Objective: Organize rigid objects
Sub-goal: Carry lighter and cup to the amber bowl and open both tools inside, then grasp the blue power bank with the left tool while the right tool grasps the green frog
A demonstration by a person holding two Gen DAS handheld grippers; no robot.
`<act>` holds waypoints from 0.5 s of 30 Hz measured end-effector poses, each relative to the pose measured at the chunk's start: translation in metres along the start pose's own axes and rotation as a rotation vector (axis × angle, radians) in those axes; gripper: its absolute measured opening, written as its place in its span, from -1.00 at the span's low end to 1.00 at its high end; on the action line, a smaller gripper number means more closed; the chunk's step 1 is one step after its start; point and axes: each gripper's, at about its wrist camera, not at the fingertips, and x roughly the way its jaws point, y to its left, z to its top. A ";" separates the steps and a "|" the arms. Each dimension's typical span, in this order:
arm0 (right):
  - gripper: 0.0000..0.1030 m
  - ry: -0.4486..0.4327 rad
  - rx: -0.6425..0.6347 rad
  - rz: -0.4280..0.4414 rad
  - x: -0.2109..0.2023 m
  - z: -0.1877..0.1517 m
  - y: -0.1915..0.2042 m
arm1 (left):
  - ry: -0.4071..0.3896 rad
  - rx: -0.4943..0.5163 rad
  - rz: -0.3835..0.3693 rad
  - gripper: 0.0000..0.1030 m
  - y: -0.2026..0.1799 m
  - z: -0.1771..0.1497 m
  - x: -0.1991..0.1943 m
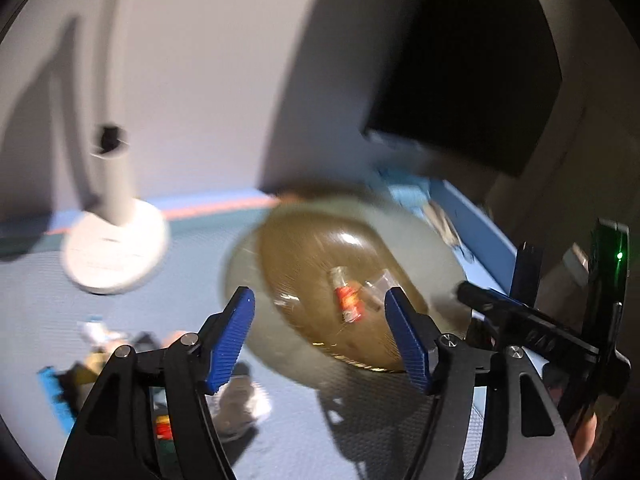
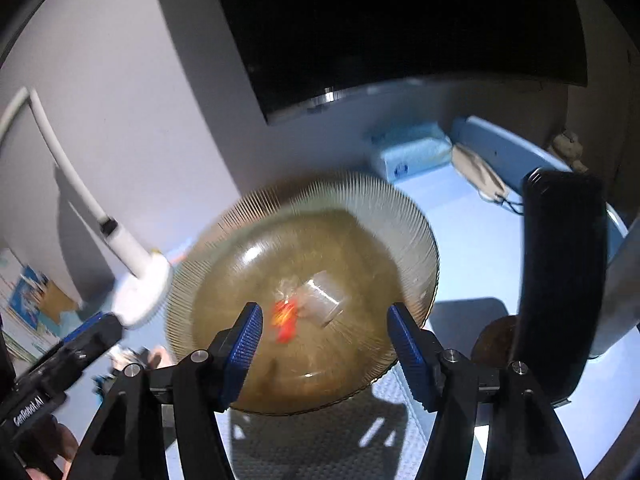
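Off to your left there's a loose pile of small bits [image 1: 120,356] on the blue mat [image 1: 120,288], so aim there next and go slow, the view's blurry. Left gripper [image 1: 320,332] and right gripper [image 2: 324,344] both hang spread apart, holding nothing. The ribbed amber glass plate [image 2: 240,240] sits mid-mat, holding a red-labelled clear wrapper [image 2: 286,320].

One ribbed amber glass plate [image 2: 240,240] holds one red-labelled small packet [image 2: 285,320] and one clear plastic wrapper [image 2: 324,298]. One white lamp base [image 2: 140,292] stands left; one pale blue tissue pack [image 2: 412,152] lies far.
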 end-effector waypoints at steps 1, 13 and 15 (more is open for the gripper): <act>0.23 -0.014 0.007 0.026 -0.008 0.000 0.002 | -0.018 -0.008 0.007 0.30 0.007 0.000 -0.011; 0.71 0.135 -0.119 0.311 0.014 -0.081 0.098 | -0.053 -0.190 0.392 0.49 0.144 -0.093 -0.116; 0.71 0.158 -0.141 0.310 0.030 -0.097 0.109 | -0.027 -0.204 0.460 0.49 0.165 -0.110 -0.113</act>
